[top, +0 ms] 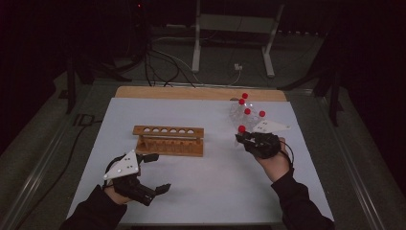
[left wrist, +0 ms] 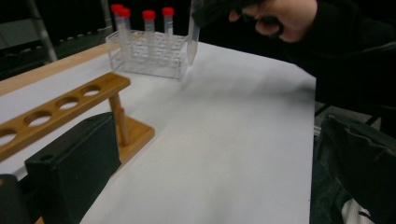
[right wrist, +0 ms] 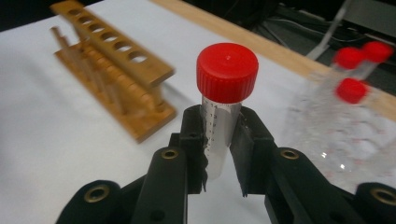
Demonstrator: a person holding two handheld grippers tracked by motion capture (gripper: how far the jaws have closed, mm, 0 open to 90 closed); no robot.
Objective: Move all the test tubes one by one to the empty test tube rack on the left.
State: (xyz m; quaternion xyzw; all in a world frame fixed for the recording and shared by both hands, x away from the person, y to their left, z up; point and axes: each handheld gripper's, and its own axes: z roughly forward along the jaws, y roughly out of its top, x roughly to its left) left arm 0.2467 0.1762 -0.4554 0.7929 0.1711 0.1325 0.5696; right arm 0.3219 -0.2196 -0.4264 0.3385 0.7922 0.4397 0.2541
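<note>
- The tube (right wrist: 219, 135) is frosted translucent plastic with a smooth red plastic cap (right wrist: 227, 69).
- The wooden rack (top: 168, 140) has a warm, lightly glossy finish.
- The clear rack (left wrist: 147, 53) is glossy transparent plastic.
- The table sheet (top: 215, 187) looks matt white, like paper.
- The right gripper (right wrist: 218, 140) has matt black jaws with brass-coloured metal eyelets.

High view: looks forward and down from above the person's side, taking in the whole white worktop (top: 210, 187) from some way off.
Left claw view: sits low and close over the worktop, facing across it past the wooden rack (left wrist: 70, 105) toward the clear rack (left wrist: 149, 56).
Right claw view: looks along its own jaws, very near the red-capped tube (right wrist: 224, 93).
Shared: all three views take in both racks and the white worktop.
</note>
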